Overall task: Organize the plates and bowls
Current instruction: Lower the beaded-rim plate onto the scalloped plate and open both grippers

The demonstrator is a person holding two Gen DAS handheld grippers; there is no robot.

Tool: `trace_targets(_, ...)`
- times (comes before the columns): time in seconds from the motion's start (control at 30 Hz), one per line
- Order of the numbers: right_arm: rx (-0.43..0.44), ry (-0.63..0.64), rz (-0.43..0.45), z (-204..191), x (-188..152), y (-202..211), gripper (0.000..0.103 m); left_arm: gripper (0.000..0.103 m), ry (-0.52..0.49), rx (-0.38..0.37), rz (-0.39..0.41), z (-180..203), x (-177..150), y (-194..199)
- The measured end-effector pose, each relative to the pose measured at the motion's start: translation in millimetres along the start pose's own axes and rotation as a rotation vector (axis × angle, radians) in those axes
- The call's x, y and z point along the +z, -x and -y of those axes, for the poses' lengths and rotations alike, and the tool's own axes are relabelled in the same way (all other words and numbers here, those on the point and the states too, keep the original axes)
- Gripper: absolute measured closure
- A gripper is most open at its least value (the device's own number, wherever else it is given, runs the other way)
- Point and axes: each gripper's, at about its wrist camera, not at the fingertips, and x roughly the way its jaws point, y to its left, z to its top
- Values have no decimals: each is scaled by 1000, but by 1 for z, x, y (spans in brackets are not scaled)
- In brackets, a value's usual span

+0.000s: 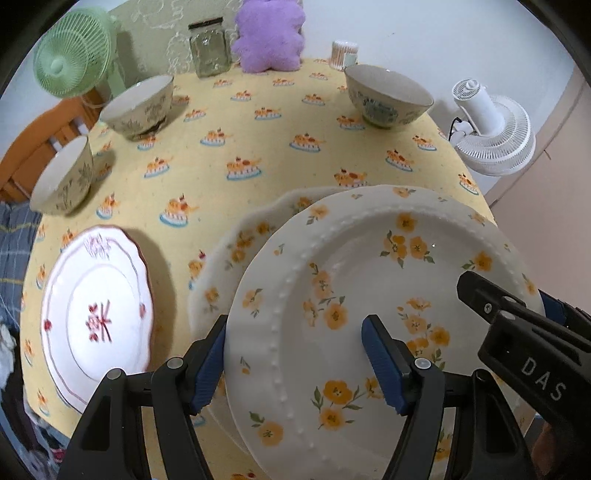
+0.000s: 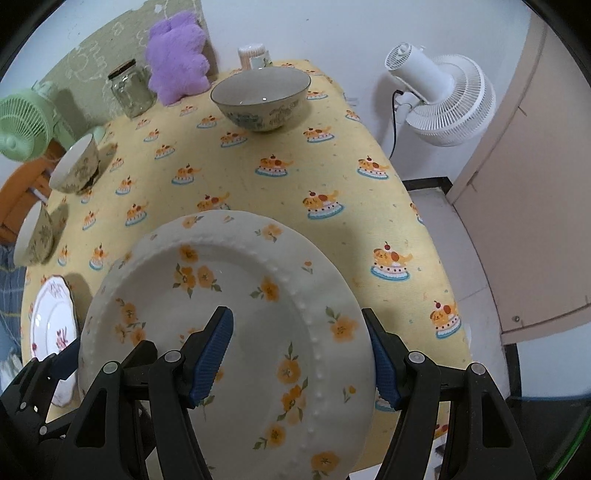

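A white plate with yellow flowers (image 1: 369,295) (image 2: 229,314) is held tilted above the table by both grippers. My left gripper (image 1: 295,358) is shut on its left rim. My right gripper (image 2: 301,354) is shut on its right rim; it also shows in the left wrist view (image 1: 517,332). Under it lies a second yellow-flowered plate with a scalloped rim (image 1: 236,251). A white plate with red flowers (image 1: 96,317) (image 2: 51,325) lies at the left. Two beige bowls (image 1: 140,107) (image 1: 62,177) stand at the far left, and a blue-patterned bowl (image 1: 388,96) (image 2: 260,98) at the far right.
The table has a yellow cake-print cloth (image 1: 258,155). At its back stand a glass jar (image 1: 208,48), a purple plush (image 1: 269,33) and a small cup (image 1: 343,53). A green fan (image 1: 74,59) is at the back left, a white fan (image 2: 443,96) off the right edge.
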Motion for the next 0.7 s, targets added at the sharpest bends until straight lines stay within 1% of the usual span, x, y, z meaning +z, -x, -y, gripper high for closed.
trace_targets(0.23, 21, 40, -28, 1, 0, -11, 31, 30, 42, 22, -7, 2, -6, -9)
trace_targets(0.33, 19, 50, -43, 0, 0, -16, 31, 30, 35, 41, 6, 4, -7, -12)
trace_targets(0.57, 30, 67, -62, -3, 0, -24, 32, 30, 51, 57, 8, 1, -6, -18)
trace_targets(0.7, 40, 68, -76, -6, -1, -29, 34, 29, 42, 89, 18, 0, -6, -19)
